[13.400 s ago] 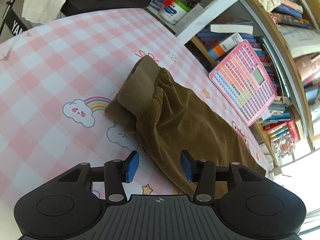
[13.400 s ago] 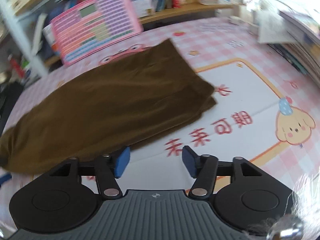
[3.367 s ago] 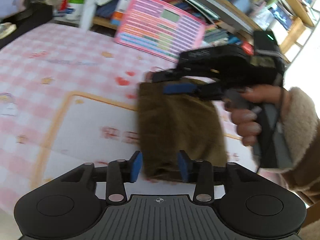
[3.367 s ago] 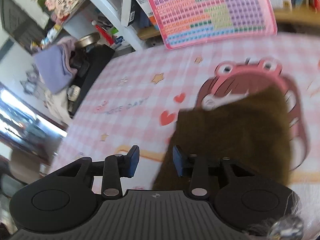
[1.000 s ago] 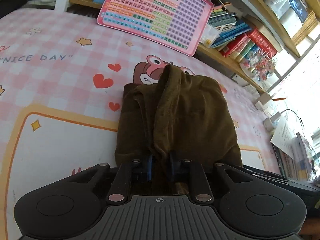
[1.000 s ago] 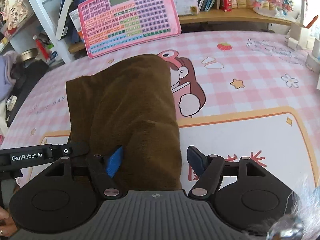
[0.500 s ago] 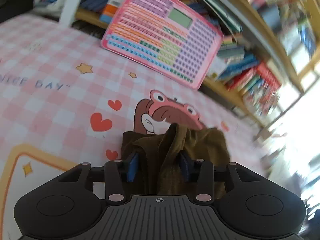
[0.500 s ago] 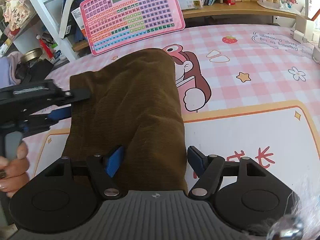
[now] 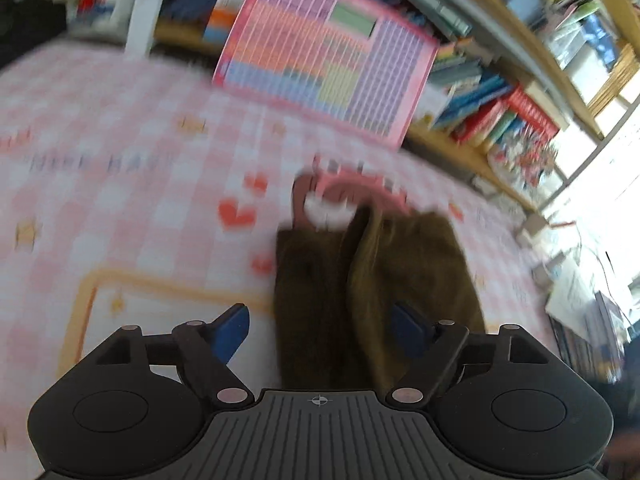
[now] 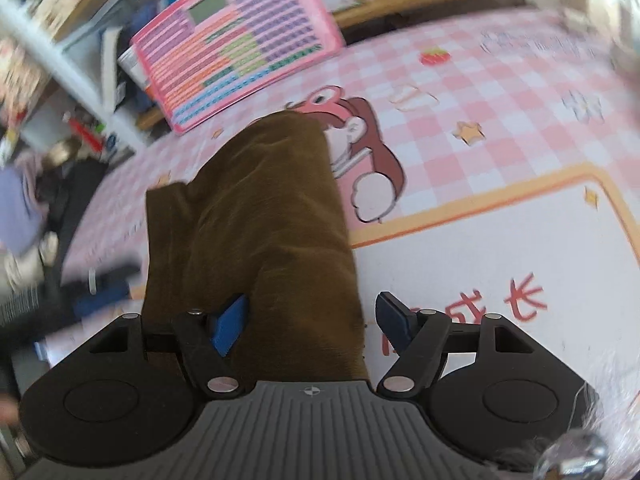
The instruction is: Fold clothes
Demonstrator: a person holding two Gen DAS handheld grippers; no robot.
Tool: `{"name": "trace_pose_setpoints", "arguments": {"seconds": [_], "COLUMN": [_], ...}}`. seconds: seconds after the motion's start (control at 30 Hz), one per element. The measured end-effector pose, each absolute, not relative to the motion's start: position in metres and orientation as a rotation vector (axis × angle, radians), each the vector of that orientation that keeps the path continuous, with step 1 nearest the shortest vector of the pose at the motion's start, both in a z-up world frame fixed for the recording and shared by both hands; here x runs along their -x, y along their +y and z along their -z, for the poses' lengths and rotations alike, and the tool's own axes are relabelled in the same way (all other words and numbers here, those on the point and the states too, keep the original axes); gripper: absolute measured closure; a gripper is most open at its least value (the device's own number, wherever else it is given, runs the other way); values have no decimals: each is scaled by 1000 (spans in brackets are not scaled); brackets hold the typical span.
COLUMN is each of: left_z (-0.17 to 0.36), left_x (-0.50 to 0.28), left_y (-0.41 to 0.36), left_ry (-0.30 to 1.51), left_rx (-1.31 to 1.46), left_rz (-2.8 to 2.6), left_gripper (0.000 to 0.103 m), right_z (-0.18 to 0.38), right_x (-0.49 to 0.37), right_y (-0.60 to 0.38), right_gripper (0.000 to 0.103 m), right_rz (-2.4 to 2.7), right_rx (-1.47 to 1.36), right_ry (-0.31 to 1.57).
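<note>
Left gripper (image 9: 320,330): jaws are opening, blue pads clear of the cloth on both sides, so it's released. The brown garment (image 9: 372,280) lies between and ahead of them, folded into a narrow bundle on the pink checked mat (image 9: 120,128), with a raised ridge down the middle of the top layer. View is motion-blurred, so I can't tell how flat that ridge sits

Right gripper (image 10: 314,326): jaws spread and not pinching. Near end of the brown garment (image 10: 256,220) runs under them; the left pad sits over the cloth, the right pad over bare mat (image 10: 500,240). The far end of the bundle lies on the cartoon character print (image 10: 360,136), short of the pink keyboard toy (image 10: 236,44) leaning at the shelf

Step in hand looks like letting go after a fold and tidying:
- left: lift straight off, don't drag the top layer or the ridge will pull the fold open
- right: press the near edge flat, or re-pinch only the top layer
- line up the left edge where a lower layer sticks out before any further fold
</note>
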State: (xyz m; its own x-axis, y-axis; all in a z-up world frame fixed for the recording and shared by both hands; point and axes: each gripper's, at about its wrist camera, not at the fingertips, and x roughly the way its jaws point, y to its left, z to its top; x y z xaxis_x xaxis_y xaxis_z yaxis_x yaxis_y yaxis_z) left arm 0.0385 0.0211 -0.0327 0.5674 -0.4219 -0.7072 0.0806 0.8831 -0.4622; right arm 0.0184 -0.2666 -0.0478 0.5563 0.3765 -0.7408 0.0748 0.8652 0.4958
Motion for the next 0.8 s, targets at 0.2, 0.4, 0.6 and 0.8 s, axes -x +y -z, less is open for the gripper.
{"name": "trace_pose_setpoints", "arguments": {"seconds": [0.2, 0.4, 0.6, 0.8], "left_z": [53, 45, 33, 51], "left_x": [-38, -37, -26, -38], "left_y": [19, -6, -13, 2], "left_ry": [978, 936, 905, 996], "left_rx": [509, 393, 322, 442], "left_rz": [313, 308, 339, 342], "left_gripper": [21, 66, 69, 53], "right_z": [55, 44, 22, 40], "right_x": [-27, -25, -7, -13], "right_y": [-272, -258, -246, -262], "right_gripper": [38, 71, 76, 53], "right_rz": [-221, -253, -296, -226], "right_rx": [-640, -557, -440, -543], "right_ry": [1032, 989, 929, 1008]}}
